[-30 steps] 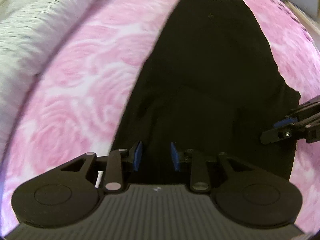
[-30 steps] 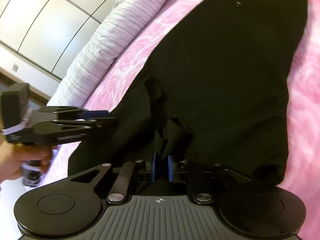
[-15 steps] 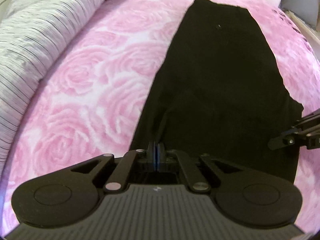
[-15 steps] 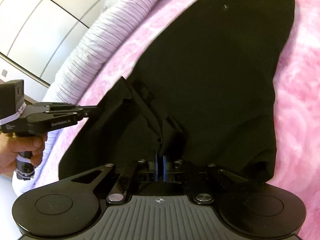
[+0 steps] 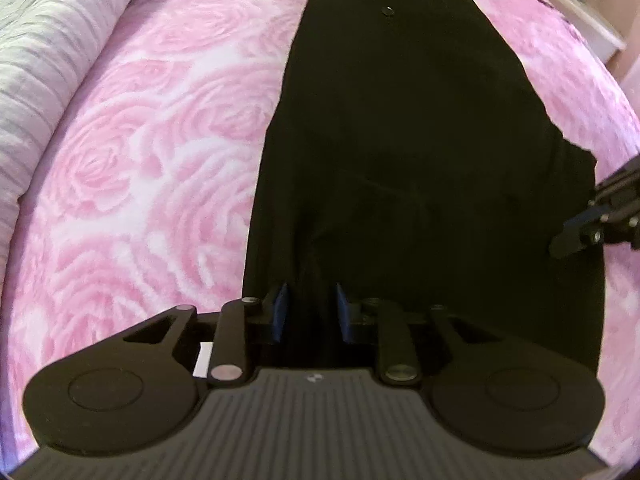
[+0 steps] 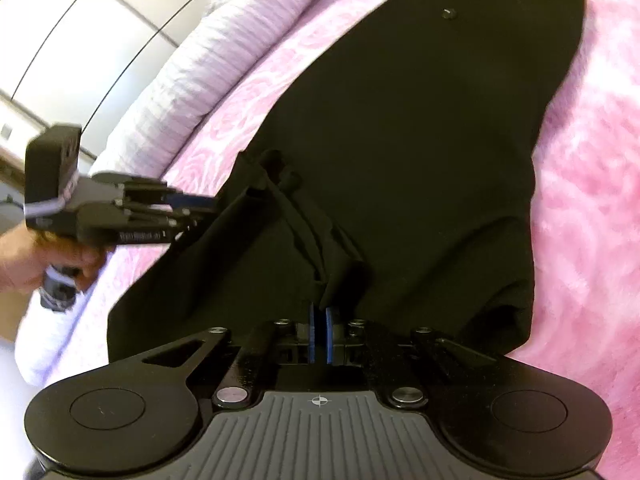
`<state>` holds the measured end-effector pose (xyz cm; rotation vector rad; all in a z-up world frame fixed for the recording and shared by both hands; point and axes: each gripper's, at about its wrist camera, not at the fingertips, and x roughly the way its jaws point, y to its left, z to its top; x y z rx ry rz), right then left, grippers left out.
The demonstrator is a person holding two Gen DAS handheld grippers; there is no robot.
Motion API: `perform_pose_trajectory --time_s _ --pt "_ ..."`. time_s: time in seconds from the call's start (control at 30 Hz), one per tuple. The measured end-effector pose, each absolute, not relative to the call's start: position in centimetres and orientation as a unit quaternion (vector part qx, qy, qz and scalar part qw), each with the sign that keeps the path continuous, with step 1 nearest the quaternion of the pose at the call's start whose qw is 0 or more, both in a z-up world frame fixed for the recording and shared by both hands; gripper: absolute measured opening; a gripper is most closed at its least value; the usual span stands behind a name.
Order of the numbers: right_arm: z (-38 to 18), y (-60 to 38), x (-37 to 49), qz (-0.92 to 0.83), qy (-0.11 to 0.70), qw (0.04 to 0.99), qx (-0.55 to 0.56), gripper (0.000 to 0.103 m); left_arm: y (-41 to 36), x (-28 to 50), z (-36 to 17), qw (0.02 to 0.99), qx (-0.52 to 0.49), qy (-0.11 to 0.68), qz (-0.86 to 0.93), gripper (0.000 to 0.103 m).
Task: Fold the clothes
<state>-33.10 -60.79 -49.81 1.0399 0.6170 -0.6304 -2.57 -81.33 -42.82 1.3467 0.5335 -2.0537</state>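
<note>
So the black garment (image 5: 420, 160) is laid out long on the pink rose blanket (image 5: 140, 160), near end toward the cameras, far end with a little button way up the bed. Looks like it's already been folded lengthwise into a narrow strip, but the end-to-end fold hasn't really happened yet, so I'd guess roughly halfway.

The right gripper (image 6: 319, 334) is pinched tight on a bunched-up bit of the near hem and has it lifted a little. The left gripper (image 5: 309, 312) just let its jaws spread again: they're apart with dark cloth between the pads, not squeezing it. A striped white duvet (image 5: 48, 40) sits off to the side
</note>
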Motion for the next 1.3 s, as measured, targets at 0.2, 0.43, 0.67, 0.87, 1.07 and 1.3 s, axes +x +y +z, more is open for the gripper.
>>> perform_pose_trajectory --time_s 0.2,0.43,0.67,0.87,1.07,1.3 --pt "-49.9 -61.2 -31.9 -0.294 0.263 0.770 0.502 0.032 -81.0 -2.3 -42.4 0.309 0.506 0.199 -0.780 0.003" --pt "-48.2 -62.1 -30.6 -0.277 0.266 0.784 0.488 0.005 -79.9 -0.1 -39.6 0.340 0.455 0.207 -0.797 0.002" --pt "-48.8 -63.1 -29.9 -0.263 0.279 0.786 0.485 0.004 -80.6 0.1 -41.2 0.344 0.481 0.214 -0.778 0.003" --pt "-49.7 -63.3 -29.9 -0.251 0.299 0.787 0.478 0.004 -79.7 1.0 -41.9 0.359 0.486 0.219 -0.766 0.003" --pt "-50.5 -64.5 -30.0 -0.249 0.307 0.788 0.472 0.006 -80.7 1.9 -42.8 0.375 0.472 0.245 -0.759 0.011" --pt "-47.7 -61.4 -32.7 -0.299 0.322 0.790 0.428 0.031 -77.0 8.3 -38.6 0.429 0.431 0.281 -0.743 0.025"
